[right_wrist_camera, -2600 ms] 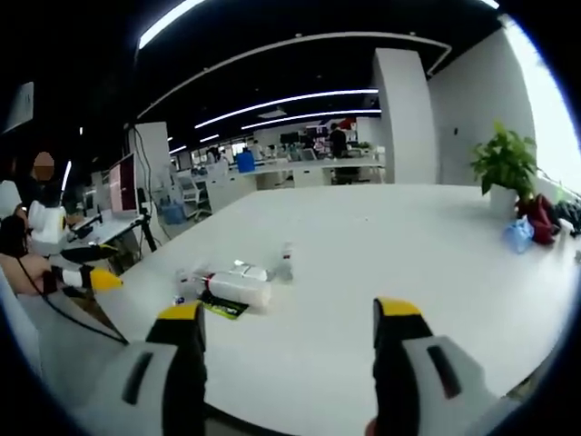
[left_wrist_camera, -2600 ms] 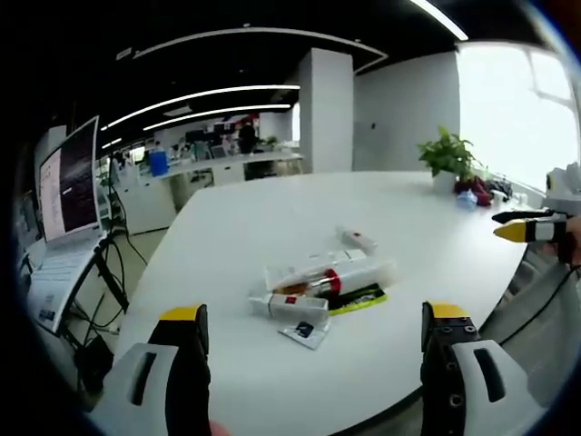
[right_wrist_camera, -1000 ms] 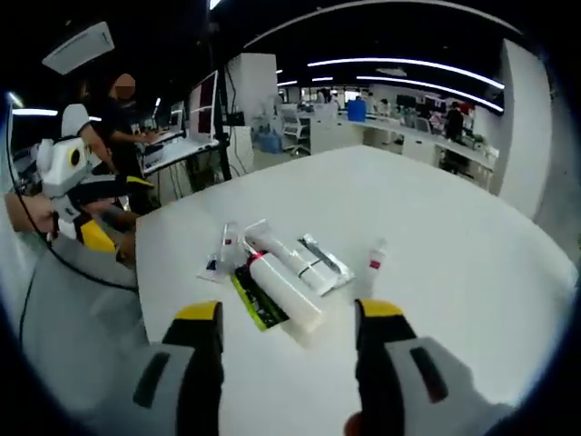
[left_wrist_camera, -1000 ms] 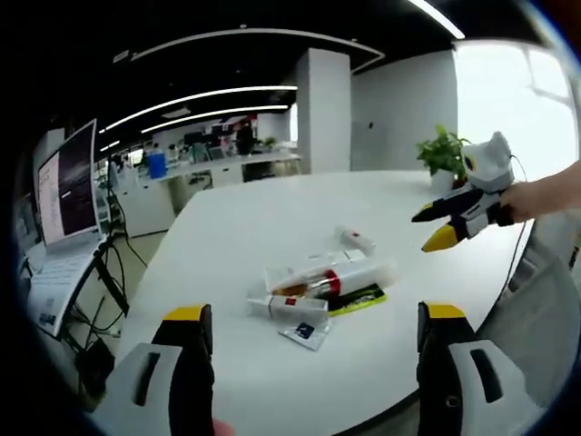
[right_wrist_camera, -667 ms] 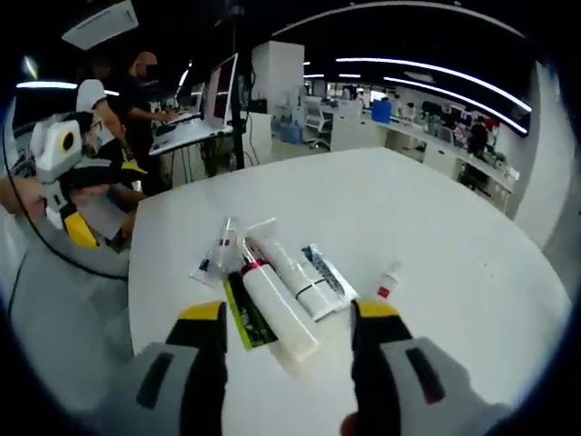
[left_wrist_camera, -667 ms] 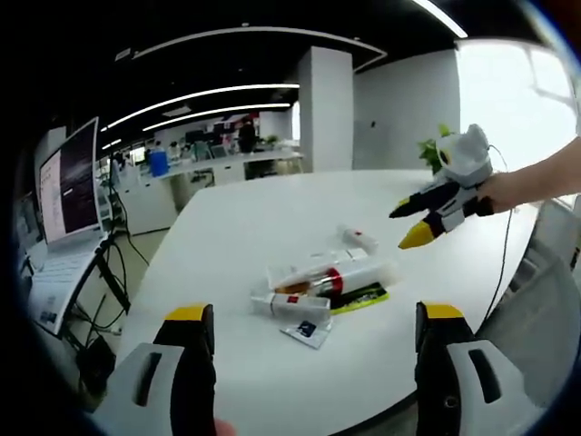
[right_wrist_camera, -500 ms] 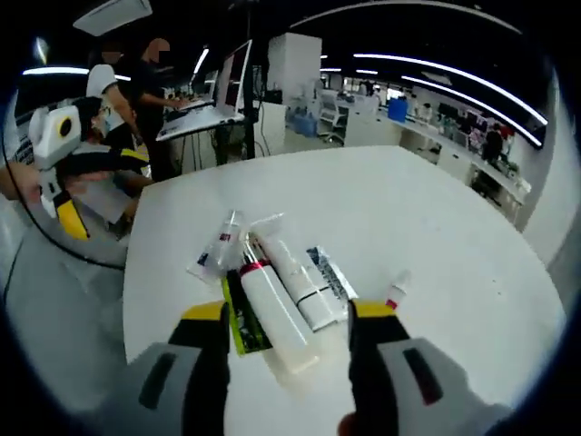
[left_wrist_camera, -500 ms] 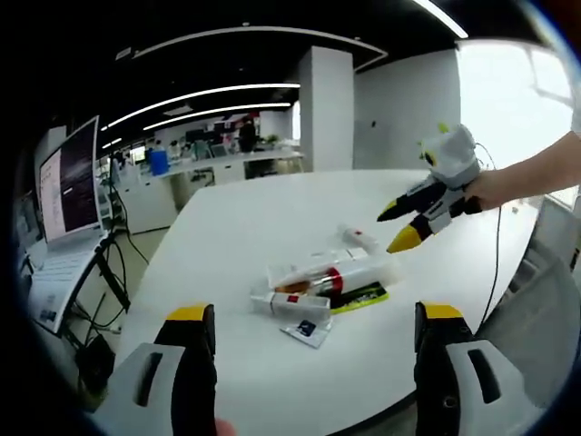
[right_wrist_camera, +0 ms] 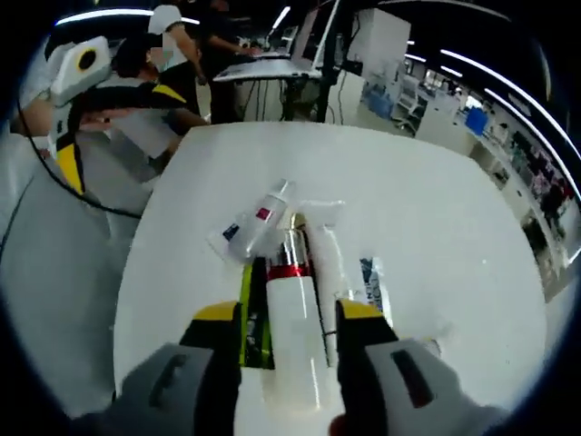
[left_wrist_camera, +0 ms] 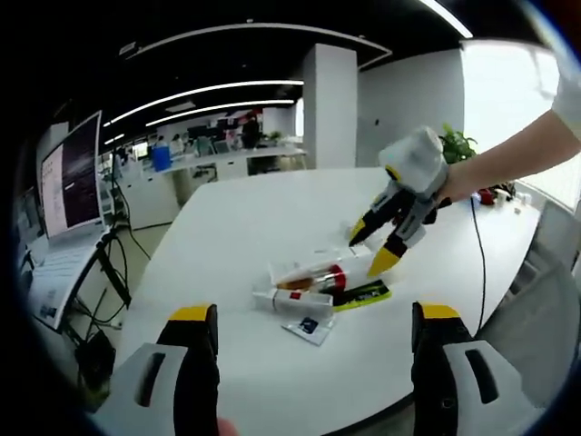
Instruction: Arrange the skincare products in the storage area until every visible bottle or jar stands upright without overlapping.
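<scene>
Several skincare products lie flat in a pile on the white table. Among them, a white bottle with a red band lies lengthwise between the jaws of my right gripper. That gripper is open, with one jaw on each side of the bottle. The left gripper view shows the right gripper tipped down over the bottle. Beside the bottle lie a small tube with a red label, a second white tube and a green-black sachet. My left gripper stands open, well short of the pile.
A boxed tube and a small sachet lie at the pile's near side. A laptop stands on a stand off the table's left. A potted plant sits at the far edge. People stand beyond the table.
My right gripper has swung in from the table's side and come down over the pile, so the red-banded bottle now lies between its jaws. My left gripper has barely moved.
</scene>
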The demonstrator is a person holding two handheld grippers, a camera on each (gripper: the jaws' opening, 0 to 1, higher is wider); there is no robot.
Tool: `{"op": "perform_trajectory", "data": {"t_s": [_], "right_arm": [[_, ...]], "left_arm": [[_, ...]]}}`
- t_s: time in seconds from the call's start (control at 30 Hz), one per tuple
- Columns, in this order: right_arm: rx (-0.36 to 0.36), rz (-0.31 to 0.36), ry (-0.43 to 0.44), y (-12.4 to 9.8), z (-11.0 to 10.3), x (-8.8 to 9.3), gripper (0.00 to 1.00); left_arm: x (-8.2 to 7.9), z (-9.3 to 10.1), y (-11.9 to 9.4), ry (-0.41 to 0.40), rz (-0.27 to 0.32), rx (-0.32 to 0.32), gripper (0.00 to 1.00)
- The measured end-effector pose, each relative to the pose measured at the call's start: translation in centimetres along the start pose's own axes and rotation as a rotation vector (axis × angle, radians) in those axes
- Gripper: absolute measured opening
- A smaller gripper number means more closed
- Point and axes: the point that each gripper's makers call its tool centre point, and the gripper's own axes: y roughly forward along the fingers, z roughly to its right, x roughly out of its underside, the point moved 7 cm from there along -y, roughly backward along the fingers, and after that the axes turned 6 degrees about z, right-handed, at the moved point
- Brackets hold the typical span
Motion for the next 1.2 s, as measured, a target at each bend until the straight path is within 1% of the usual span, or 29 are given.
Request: {"op": "perform_trajectory", "data": {"t_s": [0.07, 0.23, 0.33, 0.43, 0.5, 0.53, 0.67, 0.73, 0.77, 0.8, 0.9, 1.07, 1.2], "right_arm": [[-0.03, -0.037, -0.018, 0.9, -0.1, 0.2, 0.37], [-0.062, -0.051, -0.047, 2.2, 0.0, -0.7, 0.36], [-0.073, -0.072, -0.047, 3.0, 0.4, -1.0, 0.32], [-0.076, -0.123, -0.081, 3.7, 0.9, -0.9, 0.28], [-0.101, -0.151, -0.073, 4.4, 0.6, -0.9, 0.28], [-0.102, -0.161, -0.073, 4.5, 0.7, -0.9, 0.28], [-0.126, -0.239, -0.047, 5.2, 0.7, -0.5, 0.3], [-0.143, -0.276, -0.074, 5.6, 0.6, -0.3, 0.31], [-0.149, -0.282, -0.091, 5.6, 0.6, -0.6, 0.31], [-0.149, -0.292, -0.085, 5.6, 0.7, -0.7, 0.31], [-0.149, -0.302, -0.093, 5.5, 0.7, -0.7, 0.31], [-0.138, -0.284, -0.062, 5.2, 0.8, -0.6, 0.3], [-0.145, -0.27, -0.07, 4.9, 0.6, -0.6, 0.29]], "left_arm": [[0.0, -0.1, 0.0, -0.015, -0.001, -0.004, 0.86], [-0.1, -0.2, -0.2, -0.022, 0.001, -0.018, 0.86], [0.0, -0.1, -0.2, -0.011, -0.005, -0.016, 0.86], [-0.1, -0.1, -0.2, -0.014, -0.004, -0.018, 0.85], [0.0, -0.3, -0.2, -0.027, -0.006, -0.023, 0.85], [-0.1, -0.3, -0.2, -0.033, -0.007, -0.026, 0.85], [0.0, -0.5, -0.2, -0.046, -0.006, -0.03, 0.85], [0.1, -0.5, -0.1, -0.041, -0.008, -0.027, 0.85], [0.1, -0.5, -0.1, -0.04, -0.009, -0.026, 0.84], [0.1, -0.5, 0.0, -0.038, -0.011, -0.026, 0.84], [0.1, -0.5, -0.1, -0.039, -0.013, -0.031, 0.84], [0.0, -0.5, -0.1, -0.039, -0.011, -0.036, 0.83], [0.0, -0.6, -0.1, -0.035, -0.013, -0.038, 0.82]]}}
